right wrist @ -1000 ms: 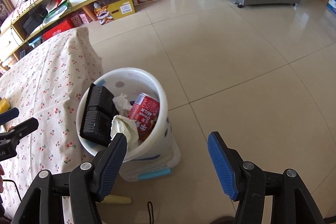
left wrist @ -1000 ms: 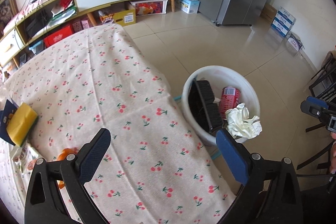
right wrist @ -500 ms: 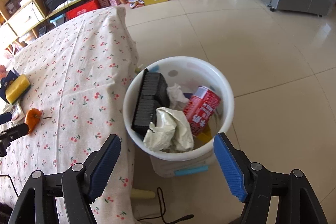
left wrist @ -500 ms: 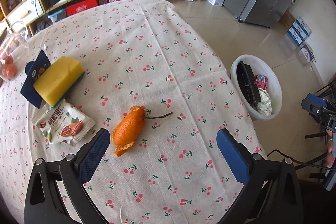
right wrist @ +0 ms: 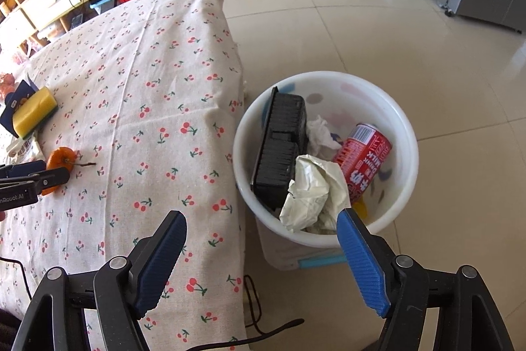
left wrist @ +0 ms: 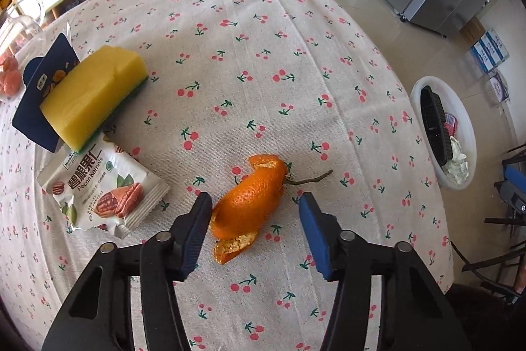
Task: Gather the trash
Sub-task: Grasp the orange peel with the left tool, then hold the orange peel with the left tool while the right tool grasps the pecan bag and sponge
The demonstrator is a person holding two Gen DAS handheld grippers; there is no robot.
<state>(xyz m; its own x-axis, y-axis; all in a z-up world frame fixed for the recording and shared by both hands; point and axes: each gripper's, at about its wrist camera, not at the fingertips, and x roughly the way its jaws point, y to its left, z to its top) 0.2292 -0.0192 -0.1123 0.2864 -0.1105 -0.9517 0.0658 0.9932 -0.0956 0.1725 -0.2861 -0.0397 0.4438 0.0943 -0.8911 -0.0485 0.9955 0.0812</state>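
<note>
An orange peel with a thin stem lies on the cherry-print tablecloth. My left gripper points down over it with a finger on each side. Its jaws are closing: the left pad touches the peel's edge, the right pad stands clear. A pecan kernels packet lies just left of the peel. In the right wrist view the white bin stands on the floor beside the table, holding a black tray, crumpled paper and a red can. My right gripper is open and empty above the table edge.
A yellow sponge rests on a dark blue card at the table's left. The bin sits off the table's right edge. A cable trails on the tiled floor. Low cabinets line the far wall.
My left gripper swung from the bin to the table, came down over the orange peel and narrowed its jaws around it. The right gripper shifted toward the table edge and opened slightly wider.
</note>
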